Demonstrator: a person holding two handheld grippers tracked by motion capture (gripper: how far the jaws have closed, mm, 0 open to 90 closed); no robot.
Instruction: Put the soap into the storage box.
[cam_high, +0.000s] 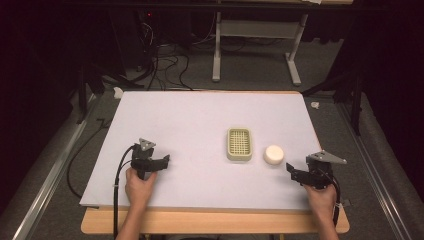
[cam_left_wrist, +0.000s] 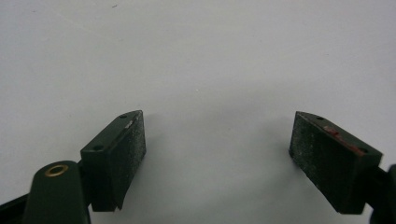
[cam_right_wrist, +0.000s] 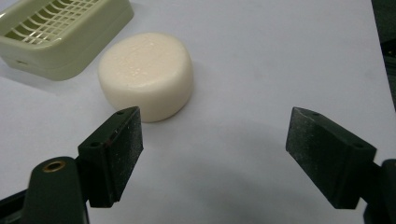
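On white table (cam_high: 200, 115), right gripper (cam_high: 291, 170) near round soap bar (cam_high: 273, 154), jaws apart, nothing between them. Soap just beside green soap dish (cam_high: 239, 144). Left gripper (cam_high: 166, 161) well apart, wide open, empty.

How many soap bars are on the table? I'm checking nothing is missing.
1. The round cream-white soap bar lies on the white table sheet, just right of the pale green slotted plastic soap dish, which looks empty.

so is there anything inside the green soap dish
Nothing lies on the slotted grid of the soap dish; the round soap sits beside it on the white table. Below the grid is hidden.
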